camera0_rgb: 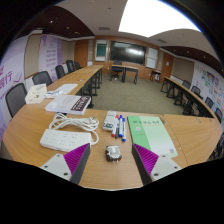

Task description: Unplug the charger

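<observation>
A small grey-and-white charger (113,152) lies on the wooden table (100,172), apart from the white power strip (52,140) to its left. The strip's white cable (75,122) is coiled just behind it. My gripper (111,156) is open and low over the table. Its magenta-padded fingers (76,162) stand on either side of the charger, with a clear gap on each side. Nothing is held.
Just ahead on the right lies a green booklet (150,133), with several markers (120,125) beside it. A white box (68,102) and a desk phone (37,93) sit further left. Office chairs (16,98) line the table's left side; more tables stand beyond.
</observation>
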Demonstrator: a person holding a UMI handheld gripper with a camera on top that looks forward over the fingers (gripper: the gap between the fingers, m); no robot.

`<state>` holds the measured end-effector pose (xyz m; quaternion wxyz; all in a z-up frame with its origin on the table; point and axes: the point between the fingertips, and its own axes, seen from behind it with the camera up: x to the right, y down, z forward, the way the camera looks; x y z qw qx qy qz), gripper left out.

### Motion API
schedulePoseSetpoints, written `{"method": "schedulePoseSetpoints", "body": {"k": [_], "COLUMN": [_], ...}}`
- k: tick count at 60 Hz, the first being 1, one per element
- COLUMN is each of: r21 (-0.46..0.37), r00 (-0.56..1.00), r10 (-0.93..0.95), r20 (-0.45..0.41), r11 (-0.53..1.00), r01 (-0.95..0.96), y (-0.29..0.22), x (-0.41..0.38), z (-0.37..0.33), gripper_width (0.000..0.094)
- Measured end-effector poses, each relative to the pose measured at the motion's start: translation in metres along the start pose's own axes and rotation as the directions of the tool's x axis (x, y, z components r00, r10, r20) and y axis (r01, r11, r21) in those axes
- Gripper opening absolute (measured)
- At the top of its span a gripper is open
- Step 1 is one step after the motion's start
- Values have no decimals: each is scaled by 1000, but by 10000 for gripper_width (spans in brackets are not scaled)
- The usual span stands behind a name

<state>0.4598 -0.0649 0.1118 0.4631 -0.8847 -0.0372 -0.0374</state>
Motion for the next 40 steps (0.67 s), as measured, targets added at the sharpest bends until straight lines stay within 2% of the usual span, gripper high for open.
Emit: {"method": "schedulePoseSetpoints", "body": {"k": [10,20,29,40], "r21": [52,40,52,66], "r00": [999,997,997,996], "r10": [48,65,39,32], "r20": [-20,-43,-63,-88], "r11": [998,997,998,997], "r01": [-47,-63,-36,-26], "y": [-12,6,13,13], "x": [-19,-34,-39,-37], "z": [-93,-167,-208,-226], "gripper_width": [853,852,855,853]}}
